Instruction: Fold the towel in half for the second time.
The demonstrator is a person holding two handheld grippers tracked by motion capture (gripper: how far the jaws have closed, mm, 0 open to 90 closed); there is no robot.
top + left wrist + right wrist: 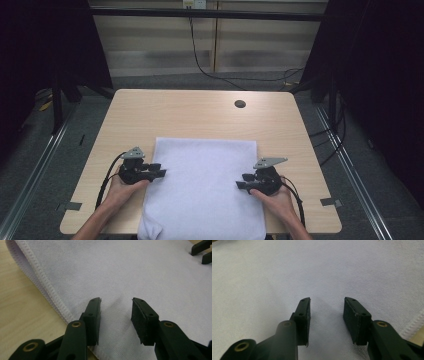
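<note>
A white towel (202, 185) lies flat on the wooden table (200, 115), its near end hanging over the front edge. My left gripper (159, 170) reaches in over the towel's left edge with its jaws apart and only flat cloth (140, 272) beneath them. My right gripper (242, 181) reaches in over the right edge, jaws also apart above the towel (287, 272). In the left gripper view the stitched hem (42, 285) runs beside my left gripper (116, 307), and the other gripper's fingertips (201, 251) show at the far side. My right gripper (327, 307) holds nothing.
A round cable hole (240, 104) sits near the table's far edge. Black cables (210, 70) run across the floor behind the table. Metal rails (350, 170) flank both sides of the table. Bare wood lies beyond the towel.
</note>
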